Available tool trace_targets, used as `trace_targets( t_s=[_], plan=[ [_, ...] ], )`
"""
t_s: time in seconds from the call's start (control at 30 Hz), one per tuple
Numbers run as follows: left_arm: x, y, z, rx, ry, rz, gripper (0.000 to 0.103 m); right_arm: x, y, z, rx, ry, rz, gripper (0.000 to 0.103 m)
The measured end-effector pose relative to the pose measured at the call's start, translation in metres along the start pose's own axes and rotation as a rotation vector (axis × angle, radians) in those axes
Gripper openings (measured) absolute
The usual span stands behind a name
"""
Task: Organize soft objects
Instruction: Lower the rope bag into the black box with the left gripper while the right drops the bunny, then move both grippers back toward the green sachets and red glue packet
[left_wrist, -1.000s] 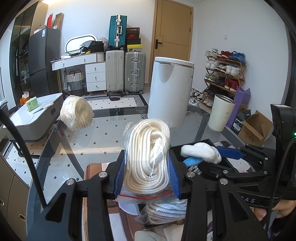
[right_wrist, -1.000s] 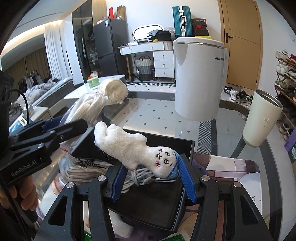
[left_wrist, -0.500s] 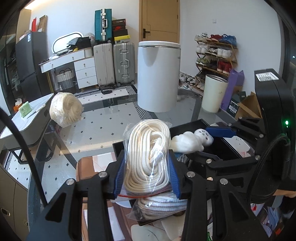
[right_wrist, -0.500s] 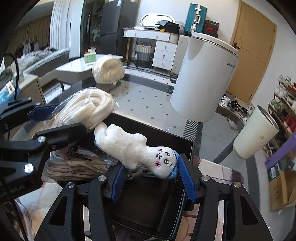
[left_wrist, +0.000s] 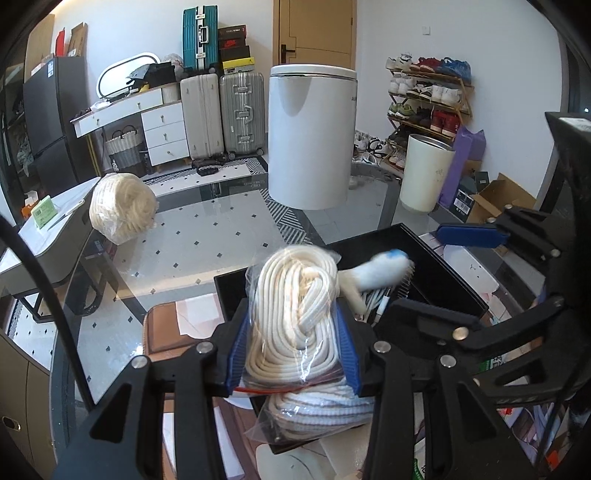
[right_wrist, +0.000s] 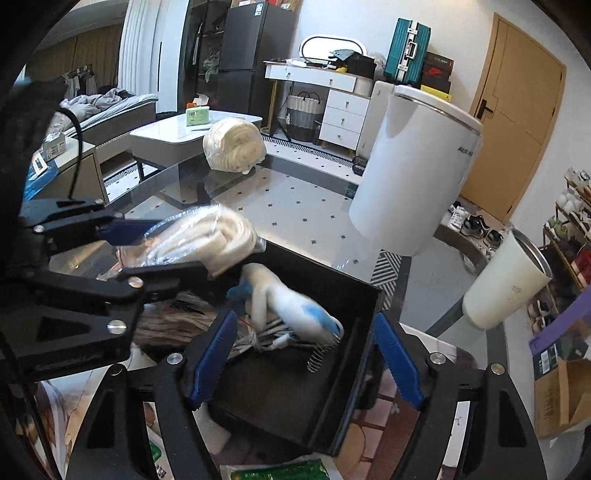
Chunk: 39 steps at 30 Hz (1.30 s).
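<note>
Cluttered room with suitcases, a shoe rack and a white bin behind a glass counter (left_wrist: 207, 251); on the counter, a black tray (right_wrist: 332, 295) directly under both tools. Right gripper (right_wrist: 303, 363) opening at this moment, blue pads wide apart, nothing between them: white plush toy (right_wrist: 291, 306) already free, blurred, lying in the tray just ahead of the pads, on top of a bundle of cables. Long axis of the toy slanted across the tray, blue end toward the right gripper, other end toward the left side. Left gripper (left_wrist: 293, 350) clamped on a bag of white rope (left_wrist: 295, 321), held upright over the near-left part of the tray, above another bagged coil (left_wrist: 317, 410) already lying there. Seen from the right wrist, rope bag to the left of the toy and higher, close to it but, as far as can be told, not touching. Probably next: lowering the rope bag into the tray. Free room mostly on the right side, near the small spring (right_wrist: 317, 360); left hand clearly the nearer one, already over the spot. Second rope bundle (left_wrist: 122, 206) well apart, far on the counter, not yet collected.
</note>
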<state>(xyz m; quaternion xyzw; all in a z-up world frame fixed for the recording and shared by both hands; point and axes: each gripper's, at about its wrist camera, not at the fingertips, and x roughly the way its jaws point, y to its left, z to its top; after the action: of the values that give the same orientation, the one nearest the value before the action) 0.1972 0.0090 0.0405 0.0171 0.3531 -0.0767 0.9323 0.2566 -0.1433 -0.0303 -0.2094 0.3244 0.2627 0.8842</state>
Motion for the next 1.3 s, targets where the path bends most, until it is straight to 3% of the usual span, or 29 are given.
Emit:
trace_targets(
  t_s=[0.5,0.67,0.73,0.8,0.9,1.0,1.3],
  plan=[
    [0.004,-0.007,-0.002,0.052,0.044,-0.032,0.042,-0.031,-0.02,-0.021,0.09,-0.019,-0.034,0.079],
    [0.002,-0.004,0.0,0.03,0.046,-0.02,0.053,-0.038,-0.025,-0.029,0.11,-0.019,-0.038,0.079],
    [-0.003,-0.004,0.0,0.022,0.036,-0.023,0.062,-0.041,-0.025,-0.032,0.12,-0.021,-0.037,0.079],
    [-0.011,-0.006,-0.002,0.023,0.015,-0.042,0.066,-0.046,-0.028,-0.036,0.14,-0.031,-0.032,0.084],
    [-0.023,-0.009,-0.005,0.028,-0.016,-0.046,0.083,-0.054,-0.032,-0.043,0.178,-0.06,-0.016,0.092],
    [-0.037,-0.009,-0.01,0.021,-0.046,-0.057,0.086,-0.063,-0.034,-0.05,0.21,-0.088,0.0,0.1],
    [-0.066,-0.006,-0.032,-0.066,-0.079,-0.044,0.103,-0.08,-0.029,-0.076,0.263,-0.116,0.047,0.102]
  ],
)
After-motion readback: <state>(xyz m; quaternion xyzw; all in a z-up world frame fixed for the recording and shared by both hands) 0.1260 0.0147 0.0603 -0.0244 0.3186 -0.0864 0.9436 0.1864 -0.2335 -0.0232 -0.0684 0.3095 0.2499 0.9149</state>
